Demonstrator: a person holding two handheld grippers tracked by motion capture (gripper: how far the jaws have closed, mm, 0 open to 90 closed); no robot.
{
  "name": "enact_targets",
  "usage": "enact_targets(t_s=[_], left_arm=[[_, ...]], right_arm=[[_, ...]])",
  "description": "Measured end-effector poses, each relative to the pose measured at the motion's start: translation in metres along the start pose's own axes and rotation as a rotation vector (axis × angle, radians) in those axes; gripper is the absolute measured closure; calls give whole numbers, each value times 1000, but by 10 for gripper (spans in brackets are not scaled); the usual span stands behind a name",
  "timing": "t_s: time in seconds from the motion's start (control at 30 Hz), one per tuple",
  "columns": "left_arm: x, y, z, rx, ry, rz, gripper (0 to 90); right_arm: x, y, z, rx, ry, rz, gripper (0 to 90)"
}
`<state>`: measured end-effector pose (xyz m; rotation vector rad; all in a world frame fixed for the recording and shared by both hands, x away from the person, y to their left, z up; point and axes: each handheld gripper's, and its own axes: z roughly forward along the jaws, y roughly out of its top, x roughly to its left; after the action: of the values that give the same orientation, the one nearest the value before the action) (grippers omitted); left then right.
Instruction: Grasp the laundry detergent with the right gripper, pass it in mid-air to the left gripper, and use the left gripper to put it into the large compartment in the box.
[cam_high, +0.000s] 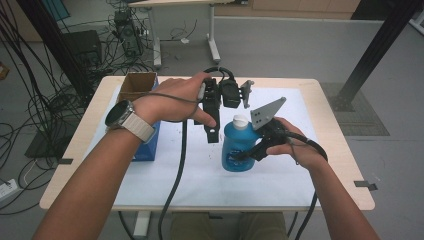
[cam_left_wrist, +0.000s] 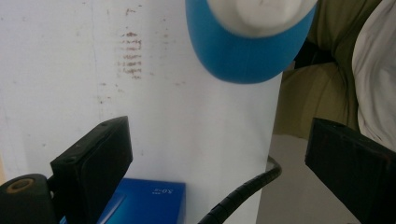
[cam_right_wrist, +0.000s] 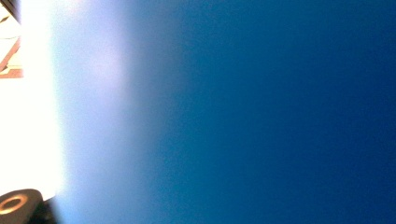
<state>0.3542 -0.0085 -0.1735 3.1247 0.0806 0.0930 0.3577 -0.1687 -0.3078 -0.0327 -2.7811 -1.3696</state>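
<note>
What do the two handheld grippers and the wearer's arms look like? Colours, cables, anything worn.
Both grippers are black. The left gripper has blocky black jaws with a brass-coloured fitting at one base and trails a thick black cable. The right gripper carries a grey three-cornered plate with small holes and its own black cable. Forearms are bare, no sleeves. The left wrist wears a watch, dark-faced, on a pale woven strap.

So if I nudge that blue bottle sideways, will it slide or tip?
Probably tip: the blue bottle stands upright, tall on a narrow base. Its smooth, seemingly plastic wall may slip between jaws. The right gripper sits against it, perhaps steadying it.
</note>
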Motion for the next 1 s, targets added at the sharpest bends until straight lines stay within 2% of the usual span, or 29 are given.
enact_targets(t_s=[0.5,1.0], left_arm=[[0,4,-6,-2,2,-6,77],[2,8,-10,-12,5,-10,75]], right_arm=[[-9,10,9,18,17,-13,435],[-11,15,15,24,29,-20,435]])
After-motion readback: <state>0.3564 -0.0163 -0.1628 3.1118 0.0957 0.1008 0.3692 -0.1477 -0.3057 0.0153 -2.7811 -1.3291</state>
